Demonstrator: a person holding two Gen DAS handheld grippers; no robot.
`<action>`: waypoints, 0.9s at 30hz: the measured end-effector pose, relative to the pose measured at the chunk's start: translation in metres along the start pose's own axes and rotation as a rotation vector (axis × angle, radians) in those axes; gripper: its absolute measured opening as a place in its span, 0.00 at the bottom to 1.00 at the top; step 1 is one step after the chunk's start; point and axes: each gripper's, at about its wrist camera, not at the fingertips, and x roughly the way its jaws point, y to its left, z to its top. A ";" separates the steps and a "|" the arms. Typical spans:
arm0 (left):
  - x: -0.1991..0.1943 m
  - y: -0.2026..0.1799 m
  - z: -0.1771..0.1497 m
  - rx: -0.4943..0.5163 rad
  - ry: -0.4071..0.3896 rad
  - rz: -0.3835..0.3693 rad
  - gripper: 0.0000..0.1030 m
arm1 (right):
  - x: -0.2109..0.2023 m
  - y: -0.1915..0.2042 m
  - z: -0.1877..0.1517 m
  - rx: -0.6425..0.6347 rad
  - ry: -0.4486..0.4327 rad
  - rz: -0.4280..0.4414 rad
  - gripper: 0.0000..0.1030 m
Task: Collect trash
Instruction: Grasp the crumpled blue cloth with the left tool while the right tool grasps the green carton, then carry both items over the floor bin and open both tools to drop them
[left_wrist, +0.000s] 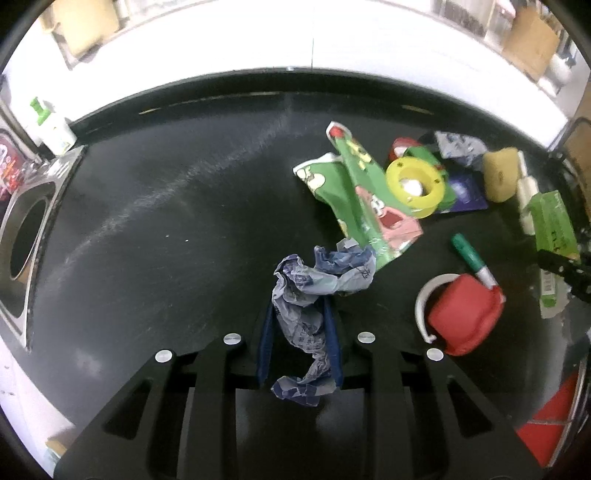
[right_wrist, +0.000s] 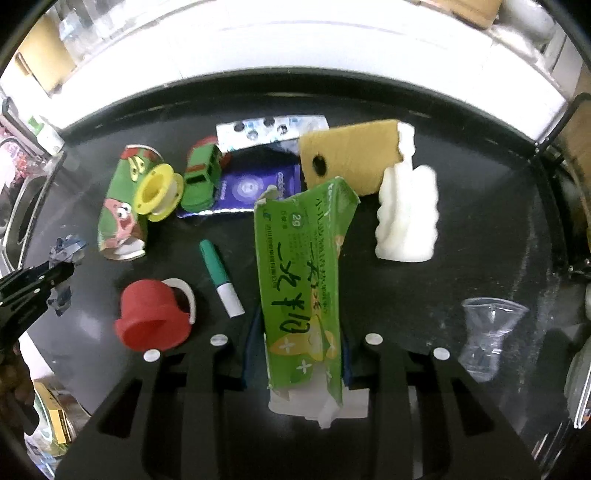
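crumpled wrapper (left_wrist: 310, 291) pinched in left gripper (left_wrist: 300, 314); green carton (right_wrist: 303, 288) pinched lengthwise in right gripper (right_wrist: 299, 325); bin hole (left_wrist: 22, 240) sited far left of both.

Storeroom-like workspace — cardboard boxes (left_wrist: 532, 40) behind black table (left_wrist: 184, 206).

From the flattened green paper carton (right_wrist: 303, 280) at centre, the red plastic cup (right_wrist: 151, 314) lies at nine o'clock, the white foam block (right_wrist: 406, 218) at two, the crushed clear plastic cup (right_wrist: 487, 336) at four.
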 end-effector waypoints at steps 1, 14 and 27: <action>-0.008 -0.004 -0.006 -0.003 -0.006 0.004 0.24 | -0.005 0.001 0.000 -0.002 -0.005 -0.003 0.32; -0.093 0.032 -0.033 -0.142 -0.105 0.039 0.24 | -0.064 0.066 0.013 -0.159 -0.107 0.058 0.33; -0.175 0.166 -0.164 -0.527 -0.153 0.252 0.24 | -0.081 0.312 -0.020 -0.643 -0.075 0.382 0.33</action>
